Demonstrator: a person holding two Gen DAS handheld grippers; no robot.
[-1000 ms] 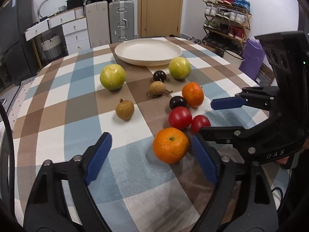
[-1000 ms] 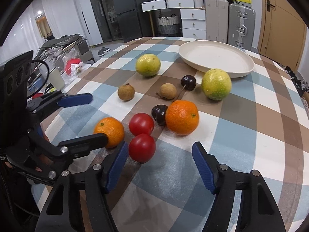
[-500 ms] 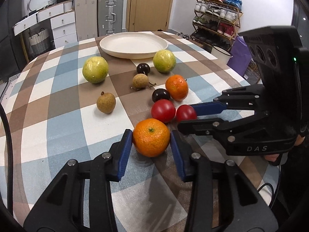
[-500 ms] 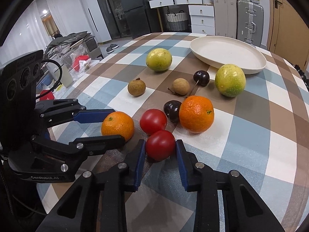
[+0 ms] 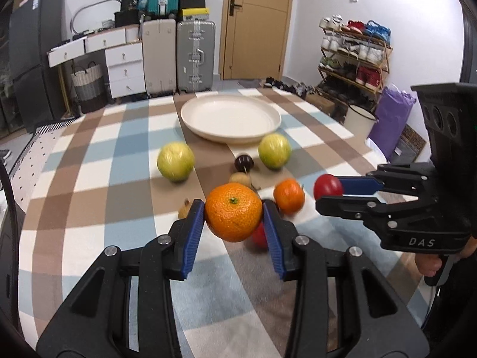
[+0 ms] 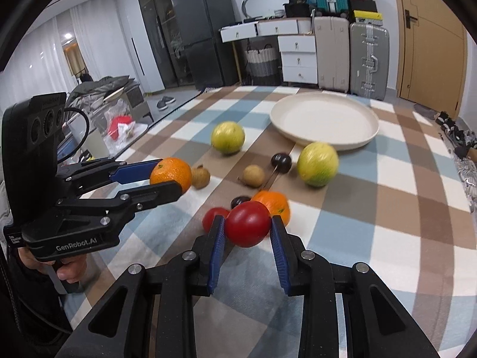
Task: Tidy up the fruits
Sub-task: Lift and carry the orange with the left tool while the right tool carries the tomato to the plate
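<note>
My left gripper (image 5: 234,219) is shut on an orange (image 5: 233,213) and holds it above the checked tablecloth; the orange also shows in the right wrist view (image 6: 170,174). My right gripper (image 6: 247,231) is shut on a red tomato (image 6: 248,227), also lifted; the tomato shows in the left wrist view (image 5: 328,185). On the cloth lie a second orange (image 5: 288,196), a second tomato (image 6: 212,217), two green round fruits (image 5: 175,162) (image 5: 274,151), two dark plums (image 5: 244,162) (image 6: 240,200) and two brown longans (image 6: 254,175) (image 6: 200,176). An empty cream plate (image 5: 231,118) sits at the far end.
The round table's edge (image 5: 384,161) falls away at the right, with a shoe rack (image 5: 354,53) and purple bag (image 5: 390,119) beyond. Suitcases (image 5: 195,56) and white drawers (image 5: 125,68) stand behind the table.
Both grippers closed on their fruits, the left on the orange, the right on the tomato, and have lifted them off the cloth. The views have tilted up towards the plate.
</note>
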